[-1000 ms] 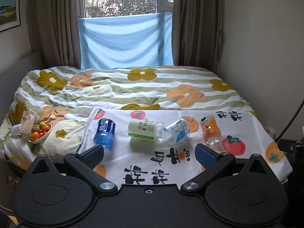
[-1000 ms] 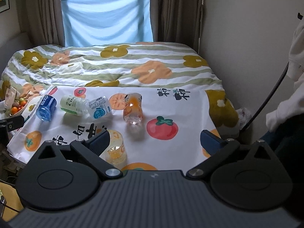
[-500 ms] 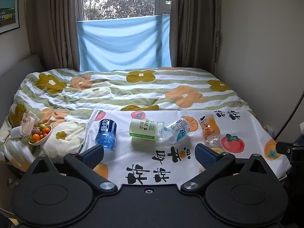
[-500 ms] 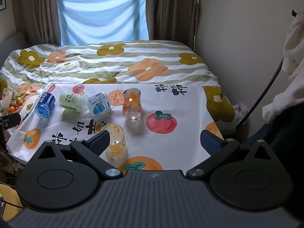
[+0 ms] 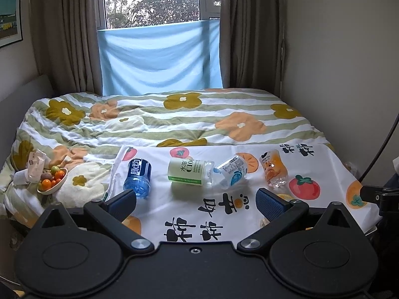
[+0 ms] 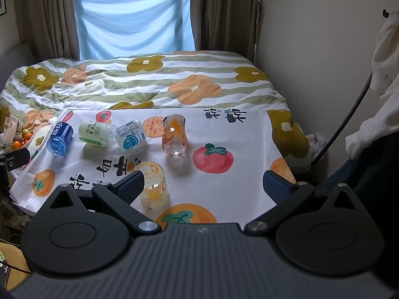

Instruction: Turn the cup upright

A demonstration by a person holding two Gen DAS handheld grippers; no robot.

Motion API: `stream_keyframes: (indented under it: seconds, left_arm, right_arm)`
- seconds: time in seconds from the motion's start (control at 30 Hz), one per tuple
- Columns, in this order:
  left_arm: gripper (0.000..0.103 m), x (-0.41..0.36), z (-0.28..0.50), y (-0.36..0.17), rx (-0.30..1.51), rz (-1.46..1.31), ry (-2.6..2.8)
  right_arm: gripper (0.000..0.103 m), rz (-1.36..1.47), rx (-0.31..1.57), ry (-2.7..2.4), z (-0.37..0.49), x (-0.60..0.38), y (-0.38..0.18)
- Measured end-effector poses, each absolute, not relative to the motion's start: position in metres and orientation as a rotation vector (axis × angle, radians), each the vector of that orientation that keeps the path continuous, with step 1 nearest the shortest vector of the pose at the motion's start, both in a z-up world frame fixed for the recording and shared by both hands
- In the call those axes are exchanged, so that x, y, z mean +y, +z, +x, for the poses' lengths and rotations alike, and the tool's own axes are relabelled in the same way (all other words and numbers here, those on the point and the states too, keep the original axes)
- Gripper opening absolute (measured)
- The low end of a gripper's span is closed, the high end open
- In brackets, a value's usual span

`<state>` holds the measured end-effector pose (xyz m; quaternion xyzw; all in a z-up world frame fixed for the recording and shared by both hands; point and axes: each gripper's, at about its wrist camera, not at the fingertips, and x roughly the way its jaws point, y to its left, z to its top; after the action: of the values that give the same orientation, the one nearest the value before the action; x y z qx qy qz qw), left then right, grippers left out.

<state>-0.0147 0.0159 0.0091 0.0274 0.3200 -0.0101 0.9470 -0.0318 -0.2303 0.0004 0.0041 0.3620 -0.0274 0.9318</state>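
Cup (image 6: 152, 184) stands on the printed cloth (image 6: 224, 186) at the near edge of the bed, seen in the right wrist view as a clear glass with orange markings. Whether its mouth faces up or down cannot be told from this angle. It sits just beside the left finger of the right gripper (image 6: 204, 186), not between the fingers; that gripper is spread wide and holds nothing.

Farther back on the cloth lie four containers on their sides. An orange-printed clear bottle (image 6: 174, 134) lies nearest the cup, base toward the camera. To its left, a white-and-blue labelled bottle (image 6: 131, 135) touches a green-and-white labelled bottle (image 6: 93, 133). Well to the left lies a blue bottle (image 6: 59, 138), apart from the others. Contents of these four cannot be made out.

In the left wrist view, the left gripper (image 5: 197, 199) is likewise spread wide and empty, held in front of the cloth. The cup is largely hidden behind its right finger.

At the left edge of the striped flowered quilt (image 5: 174, 122) rests a small bowl (image 5: 53, 182) holding orange, red and green small fruits, with a crumpled wrapper (image 5: 35, 165) beside it.
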Motion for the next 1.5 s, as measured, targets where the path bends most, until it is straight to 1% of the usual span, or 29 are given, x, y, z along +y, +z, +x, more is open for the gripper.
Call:
stream_keyframes:
  seconds: [1.5]
  left_arm:
    - [0.103, 0.0193, -0.0096, 0.008, 0.662, 0.059, -0.013]
  right_arm:
    - [0.103, 0.019, 0.752, -0.051, -0.0271, -0.225, -0.0009]
